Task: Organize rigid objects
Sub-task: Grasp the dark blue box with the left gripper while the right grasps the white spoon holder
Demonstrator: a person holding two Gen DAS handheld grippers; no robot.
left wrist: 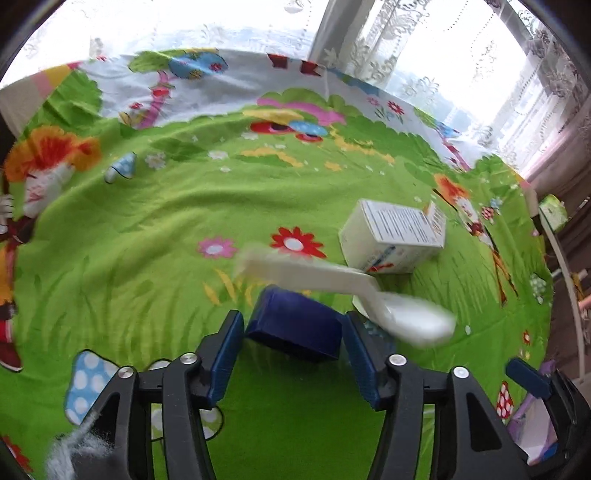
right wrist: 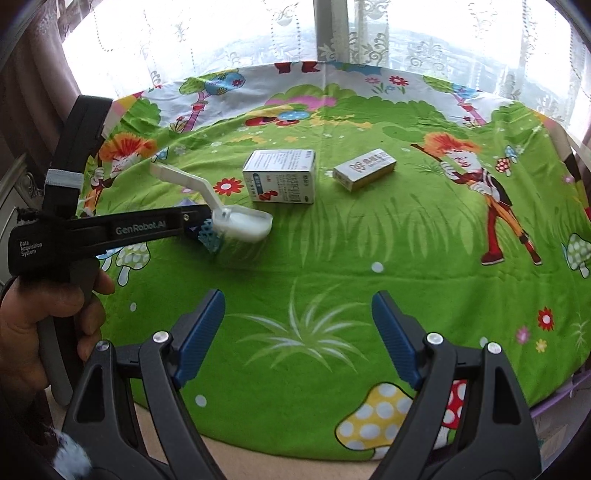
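In the left wrist view my left gripper (left wrist: 292, 318) has its blue pads against both sides of a dark blue box (left wrist: 295, 328) and is shut on it. A white plastic scoop (left wrist: 347, 291), blurred, lies across the far side of that box; its bowl (right wrist: 243, 223) sits at the left gripper's tips (right wrist: 195, 221). Just beyond stands a white medicine box (left wrist: 391, 236) (right wrist: 282, 175). A small pale box (right wrist: 364, 168) lies to its right. My right gripper (right wrist: 299, 325) is open over the green cloth, with nothing between its fingers.
A cartoon-print green cloth (right wrist: 332, 258) covers the whole surface. Lace curtains and a window (right wrist: 258, 33) run along the far edge. A hand (right wrist: 44, 321) holds the left gripper's handle. A green tissue box (left wrist: 552, 214) sits off the right edge.
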